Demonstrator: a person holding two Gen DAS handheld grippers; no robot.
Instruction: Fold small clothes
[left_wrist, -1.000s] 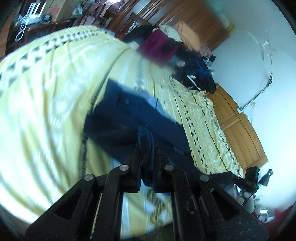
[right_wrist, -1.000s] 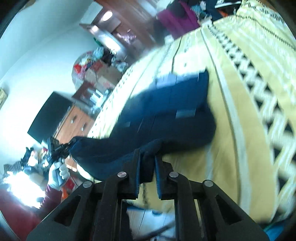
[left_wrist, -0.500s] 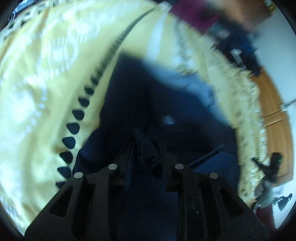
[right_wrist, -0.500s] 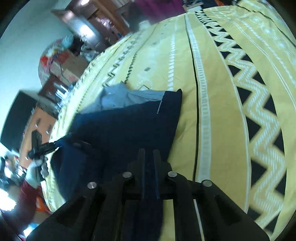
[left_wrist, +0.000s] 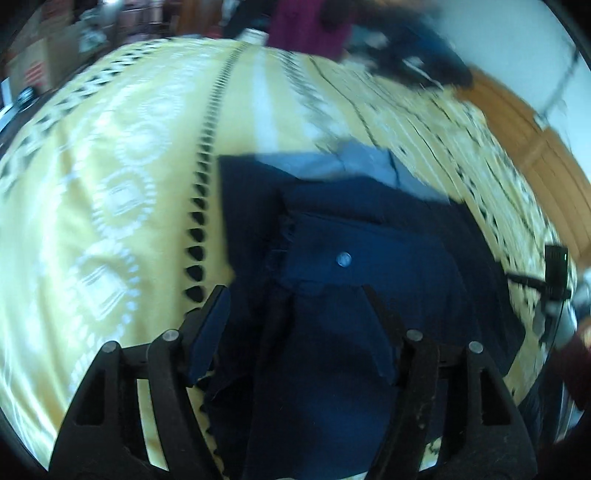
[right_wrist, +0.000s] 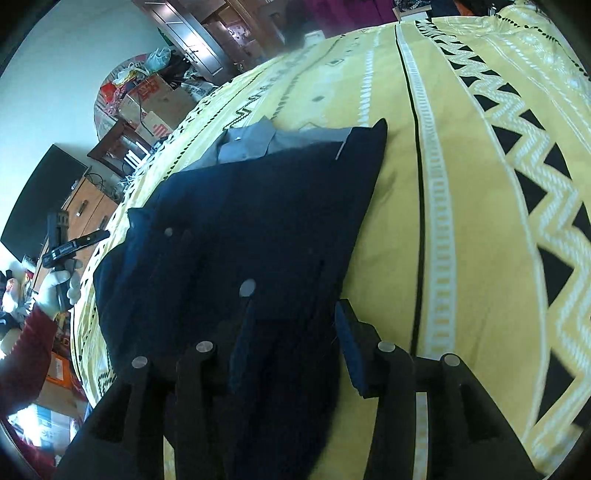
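Both grippers have dropped from holding a pinched fold of the navy garment (right_wrist: 258, 221) up in the air to sitting low over it on the bed; the cloth they were clamping a second ago now lies flat.

Left gripper (left_wrist: 295, 306): jaws have just been opening and stand well apart. Navy cloth lies between and under the fingers (left_wrist: 210, 332), but the pads aren't pressing on it, so nothing is gripped. Left-wrist view is motion-blurred, so fine contact is hard to call.

Right gripper (right_wrist: 295, 325): jaws have also just been opening, now roughly half spread. The garment's near edge runs between the fingers; the 3 o'clock finger (right_wrist: 351, 347) sits at the cloth's edge over the bedspread. No grip visible.

Garment: folded over on itself, dark navy, with a grey lining or collar part (right_wrist: 255, 140) sticking out at its 12 o'clock end. Two silver snaps show on top, one (right_wrist: 246, 288) just ahead of the right gripper, one (right_wrist: 168, 232) further toward 10 o'clock. In the left-wrist view one snap (left_wrist: 344, 259) sits at 12 o'clock of the gripper.

It lies on the yellow patterned bedspread (right_wrist: 461, 184), near the bed's edge.

From the right wrist, at 9 o'clock: the person's gloved left hand (right_wrist: 59, 288) with a dark red sleeve (right_wrist: 26, 347), holding the other gripper's handle.
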